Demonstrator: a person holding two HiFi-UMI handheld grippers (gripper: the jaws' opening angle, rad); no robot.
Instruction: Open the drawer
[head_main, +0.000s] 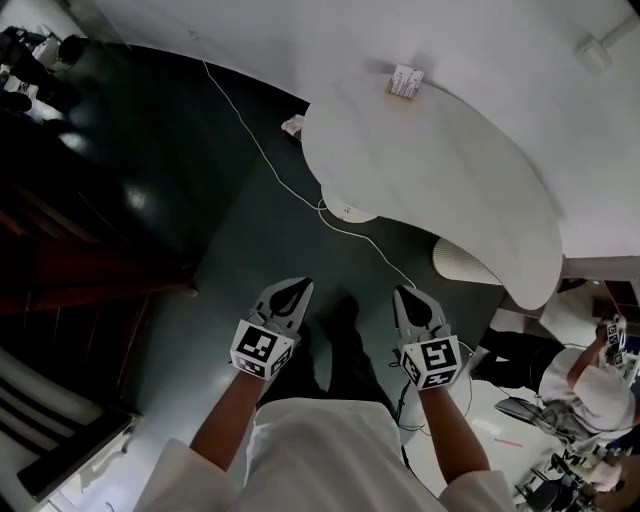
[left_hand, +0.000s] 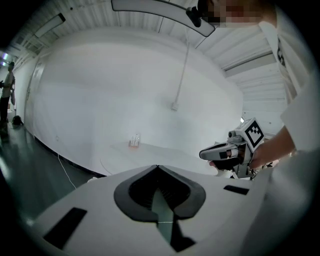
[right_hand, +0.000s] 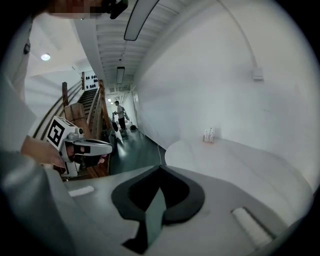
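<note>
Drawer: can't be made out in any view. What does show of the task is the 2 grippers. L gripper (head_main: 298, 284): white shell w/ dark pads, marker cube at its rear, jaws together w/ nothing betw. them, nose tipped a bit down. R gripper (head_main: 401, 291): same build (cube also facing up), jaws together, empty, nose tipped down likewise. The two sit side by side but apart, over the dark floor (head_main: 250, 230). Both are short of the white bench's (head_main: 450, 170) curved near edge, not touching it, tips aimed twd that edge.
</note>
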